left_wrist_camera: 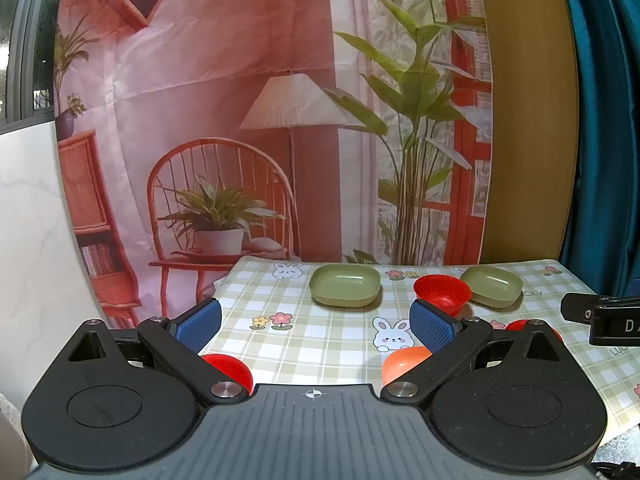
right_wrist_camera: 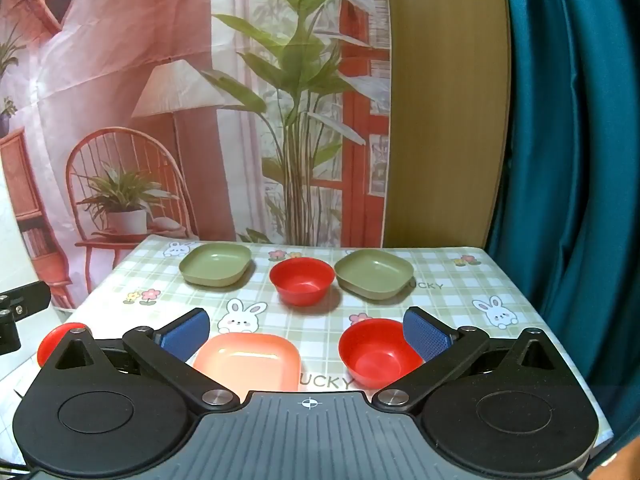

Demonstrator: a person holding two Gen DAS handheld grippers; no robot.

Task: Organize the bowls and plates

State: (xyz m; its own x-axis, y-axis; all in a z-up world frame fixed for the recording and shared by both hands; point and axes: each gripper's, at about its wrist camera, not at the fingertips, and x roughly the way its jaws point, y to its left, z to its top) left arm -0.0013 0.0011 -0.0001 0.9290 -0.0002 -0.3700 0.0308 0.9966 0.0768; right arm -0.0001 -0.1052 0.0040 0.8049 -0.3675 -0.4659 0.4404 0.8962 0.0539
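You have six dishes on the tabletop [right_wrist_camera: 460,280]. Two are green plates, one at the back left [right_wrist_camera: 215,265] and one at the back right [right_wrist_camera: 374,274]. One is an orange plate [right_wrist_camera: 248,362]. Three are red bowls: back [right_wrist_camera: 302,280], front right [right_wrist_camera: 376,354], front left [right_wrist_camera: 54,338].

Both handheld grippers hover side by side, angled gently downward: the left gripper [left_wrist_camera: 316,322] and right gripper [right_wrist_camera: 306,334] each with blue-padded jaws spread wide, gripping nothing.
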